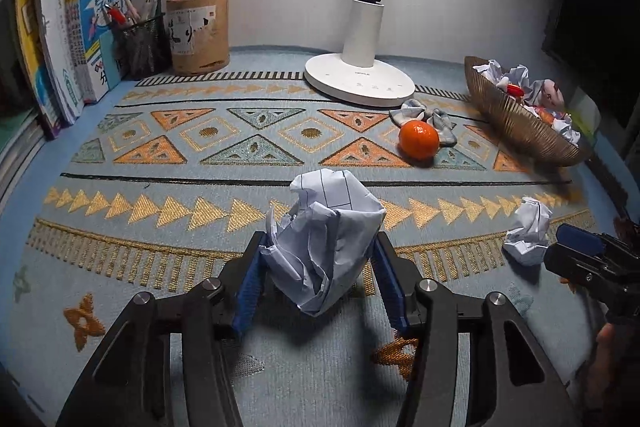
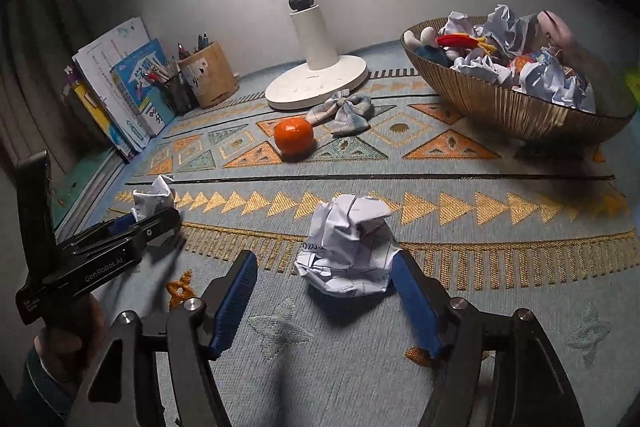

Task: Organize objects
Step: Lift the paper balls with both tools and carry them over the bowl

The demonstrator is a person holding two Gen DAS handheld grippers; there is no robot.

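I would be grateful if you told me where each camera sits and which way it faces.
Left wrist: on the left gripper, looking down across the mat toward the lamp; own jaws flank a lined paper ball; right gripper at right edge.
Right wrist: on the right gripper, same heading; own open jaws flank a second paper ball; left gripper and a hand at left.
Shared: lamp, orange, bowl, both balls.

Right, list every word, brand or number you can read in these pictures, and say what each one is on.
"GenRobot.AI": on the side of the left gripper, right wrist view.
"学霸": large characters on the blue book cover.
Lamp base: a small grey brand mark, too small to read.
Paper label on the wooden pen holder: brush characters, too blurred to read.
Book spines and the small white label on the gripper's handle: too small.
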